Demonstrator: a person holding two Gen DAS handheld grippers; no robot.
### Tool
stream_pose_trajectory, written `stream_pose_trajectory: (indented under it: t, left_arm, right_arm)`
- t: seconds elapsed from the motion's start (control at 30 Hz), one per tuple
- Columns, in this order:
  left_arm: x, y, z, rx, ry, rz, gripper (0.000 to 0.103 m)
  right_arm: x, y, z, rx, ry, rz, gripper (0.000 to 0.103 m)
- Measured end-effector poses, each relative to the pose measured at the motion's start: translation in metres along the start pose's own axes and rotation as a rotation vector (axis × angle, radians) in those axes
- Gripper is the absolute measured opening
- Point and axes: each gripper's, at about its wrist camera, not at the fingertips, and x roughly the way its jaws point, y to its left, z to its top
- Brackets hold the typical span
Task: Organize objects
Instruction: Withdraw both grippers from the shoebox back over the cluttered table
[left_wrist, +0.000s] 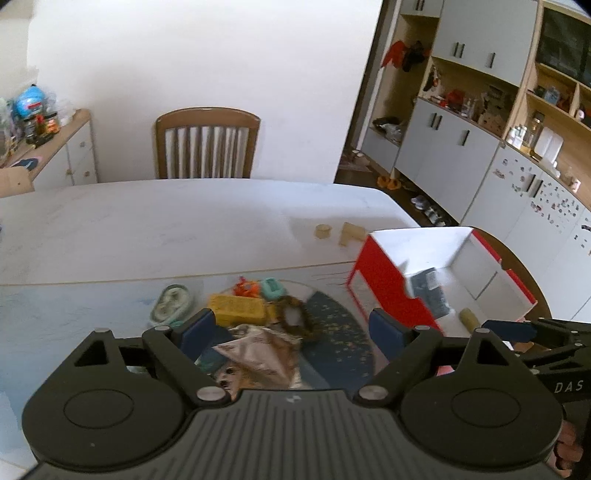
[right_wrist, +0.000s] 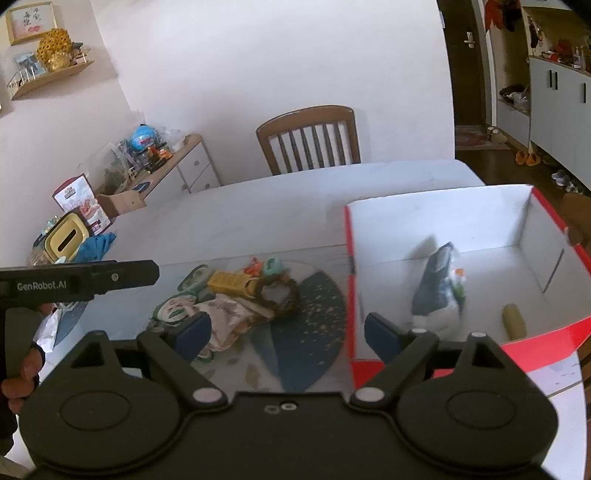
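The white table (left_wrist: 166, 221) is the biggest thing before me. On it, at the right, stands the red box (right_wrist: 532, 332), open on top and white inside; I take it as my landmark. Inside the box lie a dark blue packet (right_wrist: 437, 284) and, nearer its front wall, a small yellowish cylinder (right_wrist: 513, 320), apart from the packet. Left of the box, on a dark round mat (right_wrist: 314, 314), is a heap: a crumpled foil bag (left_wrist: 258, 354), a yellow block (left_wrist: 238, 308), a brown ring (left_wrist: 295, 319), a green round case (left_wrist: 171, 304), a teal piece (left_wrist: 272, 288) and an orange toy (left_wrist: 246, 287). Behind the box are two beige pieces (left_wrist: 338, 233). My left gripper (left_wrist: 291, 332) hangs over the heap, fingers spread, holding nothing. My right gripper (right_wrist: 288, 332) is at the box's left wall, fingers spread also, empty.
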Motion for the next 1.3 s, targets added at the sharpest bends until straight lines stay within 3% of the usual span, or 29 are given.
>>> stream_pose_trajectory:
  t: [0.07,0.27,0.47,0.7,1.1,1.3]
  left_arm:
    - [-0.002,0.01,-0.003,-0.002,-0.012,0.004,0.103]
    - [-0.005,0.043,-0.013,-0.01,-0.048,0.02,0.103]
    - [0.001,0.076,-0.032,-0.037,-0.056,-0.036,0.103]
    - [0.013,0.096,-0.049,0.006,-0.045,0.007,0.103]
    - [0.051,0.129,-0.067,0.001,0.025,0.057,0.103]
    - [0.069,0.138,-0.073,0.006,0.06,0.042,0.103]
  right_arm:
    - [0.004,0.009,-0.001,-0.005,0.002,-0.002,0.09]
    - [0.019,0.027,-0.003,-0.016,0.02,-0.018,0.09]
    - [0.04,0.045,-0.002,-0.036,0.044,-0.029,0.09]
    - [0.068,0.065,0.0,-0.058,0.067,-0.049,0.09]
    - [0.125,0.082,0.007,-0.012,0.142,-0.105,0.091]
    - [0.155,0.085,0.017,0.03,0.174,-0.135,0.091]
